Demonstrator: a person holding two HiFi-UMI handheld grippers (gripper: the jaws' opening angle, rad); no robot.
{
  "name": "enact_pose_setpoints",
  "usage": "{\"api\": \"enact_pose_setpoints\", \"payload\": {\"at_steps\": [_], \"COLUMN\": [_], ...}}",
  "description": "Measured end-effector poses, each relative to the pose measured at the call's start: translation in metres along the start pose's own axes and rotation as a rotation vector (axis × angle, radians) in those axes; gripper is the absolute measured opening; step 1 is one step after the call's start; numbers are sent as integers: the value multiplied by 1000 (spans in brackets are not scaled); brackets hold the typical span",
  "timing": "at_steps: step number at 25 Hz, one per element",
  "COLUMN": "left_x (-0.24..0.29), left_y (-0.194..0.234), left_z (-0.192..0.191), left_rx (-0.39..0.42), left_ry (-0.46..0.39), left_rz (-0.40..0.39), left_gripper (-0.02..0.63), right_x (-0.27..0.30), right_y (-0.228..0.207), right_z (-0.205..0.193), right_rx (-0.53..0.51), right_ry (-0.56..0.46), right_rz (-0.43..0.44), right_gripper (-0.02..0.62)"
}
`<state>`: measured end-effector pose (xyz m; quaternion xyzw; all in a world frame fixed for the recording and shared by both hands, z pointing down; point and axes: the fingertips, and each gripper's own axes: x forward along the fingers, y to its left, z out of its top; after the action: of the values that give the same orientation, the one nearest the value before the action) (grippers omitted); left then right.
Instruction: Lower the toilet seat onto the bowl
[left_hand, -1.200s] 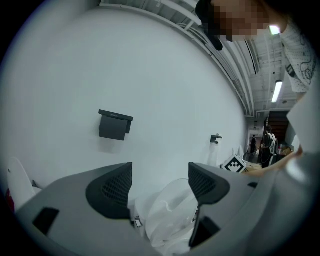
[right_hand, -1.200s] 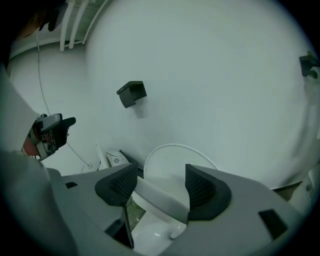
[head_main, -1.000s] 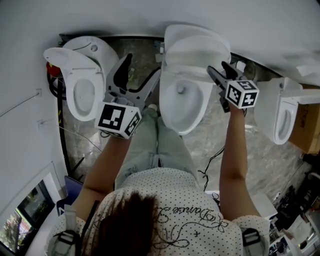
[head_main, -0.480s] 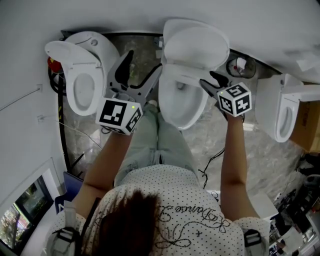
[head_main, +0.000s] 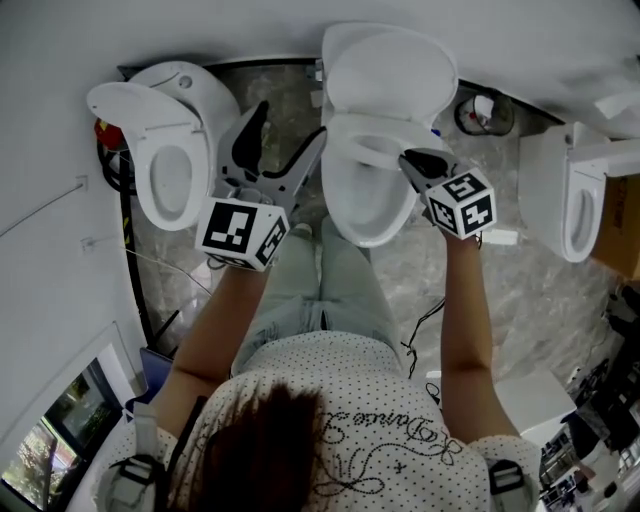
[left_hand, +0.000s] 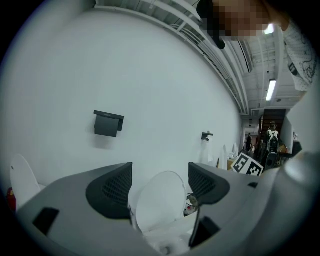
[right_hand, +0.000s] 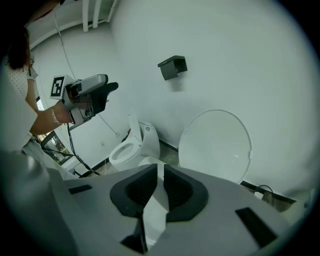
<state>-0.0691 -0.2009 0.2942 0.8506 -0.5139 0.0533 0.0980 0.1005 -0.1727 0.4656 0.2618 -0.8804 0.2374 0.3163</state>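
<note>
Right gripper has shifted in from beside the raised seat onto its right rim, and the toilet seat now leans away from the lid.

Seen along its own jaws, the right gripper is closing on the seat: the two dark pads are almost together, with the thin white edge of the seat pinched between them. The seat tilts forward between the upright lid, which stands against the wall, and the bowl below; it does not lie flat on the bowl. The left gripper hovers just left of the bowl with its jaws wide apart and nothing between them, aimed toward the lid. Another toilet stands farther left.
</note>
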Motion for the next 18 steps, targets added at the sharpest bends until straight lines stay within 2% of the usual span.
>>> {"api": "enact_pose_setpoints", "payload": {"at_steps": [4, 8, 10, 18], "left_x": [-14, -32, -44, -92], "left_y": [-1, -3, -4, 3], "left_z": [-7, -14, -13, -25], "left_rx": [-6, 3, 2, -3], "left_ry": [-10, -19, -35, -38], "left_rz": [-37, -111, -140, -223], "left_gripper": [327, 235, 166, 51], "right_x": [-2, 0, -1, 2], "right_y": [13, 23, 28, 45], "right_z": [-15, -32, -40, -67], "right_rx": [11, 35, 41, 131], "right_ry": [23, 27, 14, -52], "right_rz": [-61, -145, -203, -340], "right_gripper": [34, 32, 28, 14]}}
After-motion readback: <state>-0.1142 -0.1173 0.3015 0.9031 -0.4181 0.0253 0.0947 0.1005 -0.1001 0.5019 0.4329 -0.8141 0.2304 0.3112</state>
